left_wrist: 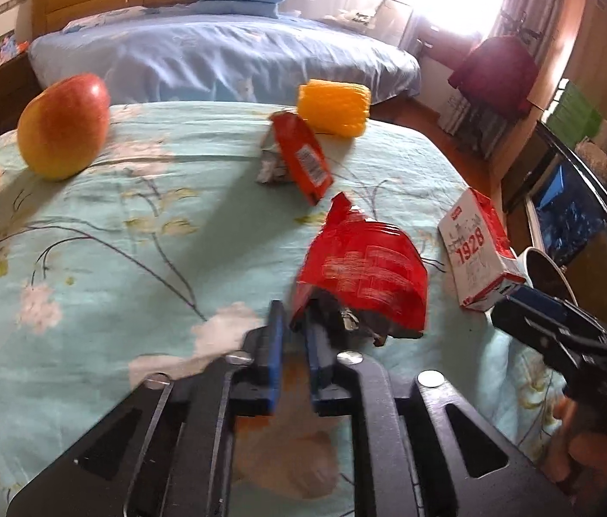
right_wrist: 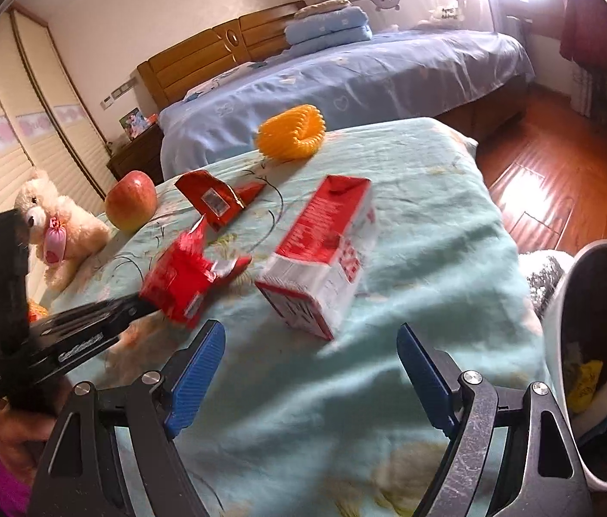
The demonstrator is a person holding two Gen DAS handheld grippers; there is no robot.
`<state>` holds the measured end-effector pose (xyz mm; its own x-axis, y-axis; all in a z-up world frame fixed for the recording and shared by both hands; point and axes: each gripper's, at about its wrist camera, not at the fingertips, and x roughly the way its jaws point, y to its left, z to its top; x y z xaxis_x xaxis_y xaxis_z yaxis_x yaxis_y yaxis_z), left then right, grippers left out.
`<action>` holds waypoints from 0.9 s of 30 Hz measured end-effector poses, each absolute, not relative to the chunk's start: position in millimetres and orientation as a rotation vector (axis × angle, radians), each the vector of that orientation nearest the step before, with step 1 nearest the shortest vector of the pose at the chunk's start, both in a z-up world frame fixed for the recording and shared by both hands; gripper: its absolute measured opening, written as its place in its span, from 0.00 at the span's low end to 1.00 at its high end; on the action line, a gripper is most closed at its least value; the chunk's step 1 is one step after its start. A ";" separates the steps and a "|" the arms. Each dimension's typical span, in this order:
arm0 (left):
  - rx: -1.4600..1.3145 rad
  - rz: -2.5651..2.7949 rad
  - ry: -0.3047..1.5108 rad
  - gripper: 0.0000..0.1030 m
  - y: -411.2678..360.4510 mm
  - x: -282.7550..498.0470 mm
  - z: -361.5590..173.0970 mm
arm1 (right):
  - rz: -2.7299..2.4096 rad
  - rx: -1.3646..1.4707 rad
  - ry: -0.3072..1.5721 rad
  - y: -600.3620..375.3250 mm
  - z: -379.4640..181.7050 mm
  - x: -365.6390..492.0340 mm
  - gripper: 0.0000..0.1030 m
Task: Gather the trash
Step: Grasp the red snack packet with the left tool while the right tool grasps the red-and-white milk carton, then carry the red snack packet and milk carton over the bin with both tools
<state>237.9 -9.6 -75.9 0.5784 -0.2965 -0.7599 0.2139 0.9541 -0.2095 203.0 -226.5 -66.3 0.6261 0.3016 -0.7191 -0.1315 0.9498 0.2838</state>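
1. The red wrapper [left_wrist: 361,278] hangs pinched in the left claw [left_wrist: 294,331] above the floral surface [left_wrist: 109,258]; its lower edge is blurred.
2. A second red wrapper [left_wrist: 303,157] lies behind it, part folded under.
3. One red-and-white carton [right_wrist: 325,258] lies tipped on its side, near the right claw [right_wrist: 309,353], which is spread wide and holds nothing.
4. One bin [right_wrist: 596,344] is cut off at the right edge, contents dim.
5. One apple [left_wrist: 62,127], one yellow foam net [left_wrist: 333,105] and one teddy bear [right_wrist: 60,228] lie farther off.
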 end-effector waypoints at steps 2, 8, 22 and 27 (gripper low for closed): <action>-0.100 -0.298 0.911 0.14 -9.9 241.1 -78.2 | 0.239 0.213 0.862 -224.7 -68.4 211.5 0.80; -0.094 -0.302 0.917 0.14 -20.8 250.5 -82.1 | 0.209 0.211 0.884 -221.2 -75.8 234.0 0.67; -0.120 -0.322 0.867 0.01 -33.6 215.9 -67.0 | 0.222 0.225 0.845 -240.4 -64.3 202.3 0.32; -0.092 -0.338 0.855 0.01 -54.6 200.2 -58.6 | 0.212 0.233 0.827 -255.3 -58.6 183.0 0.32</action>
<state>200.2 -54.6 -58.6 0.6066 -0.3287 -0.7239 0.2552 0.9428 -0.2143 183.0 -255.3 -58.6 0.6586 0.2751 -0.7004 -0.0948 0.9537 0.2855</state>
